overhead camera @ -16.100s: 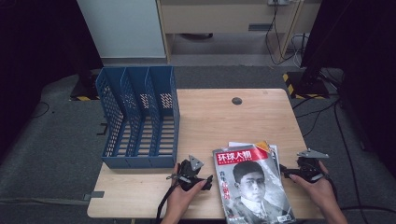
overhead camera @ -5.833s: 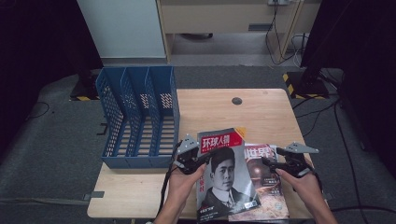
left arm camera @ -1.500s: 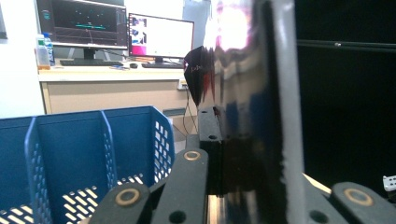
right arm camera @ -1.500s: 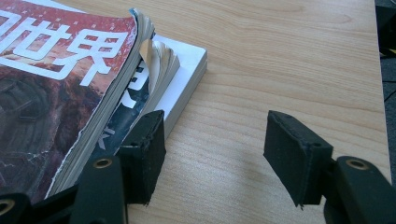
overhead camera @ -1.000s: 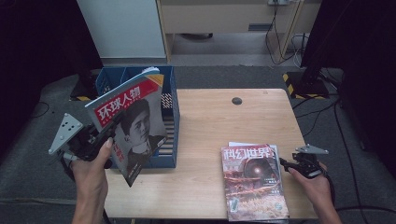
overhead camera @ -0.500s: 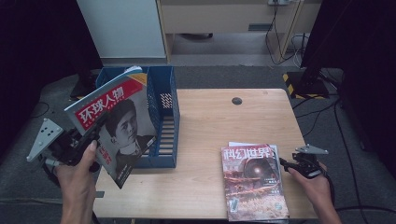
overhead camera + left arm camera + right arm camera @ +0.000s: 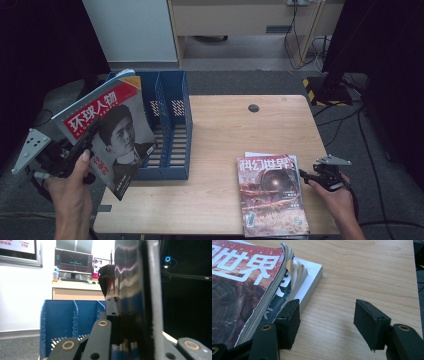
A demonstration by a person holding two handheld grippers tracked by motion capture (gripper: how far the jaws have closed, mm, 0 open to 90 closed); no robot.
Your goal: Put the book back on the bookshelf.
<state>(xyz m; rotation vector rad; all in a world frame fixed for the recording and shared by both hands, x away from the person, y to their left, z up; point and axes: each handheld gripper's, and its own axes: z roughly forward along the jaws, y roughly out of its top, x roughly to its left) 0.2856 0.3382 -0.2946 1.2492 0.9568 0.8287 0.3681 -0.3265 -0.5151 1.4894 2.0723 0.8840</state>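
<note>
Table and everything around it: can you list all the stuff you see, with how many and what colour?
portrait magazine: one, red title band, held upright at the table's left edge
file rack: one, blue, left part of table
magazine stack: one, red-brown cover on top, right front of table
table: one, light wood
left gripper: one, black, shut on the portrait magazine
right gripper: one, black, open beside the stack
</note>
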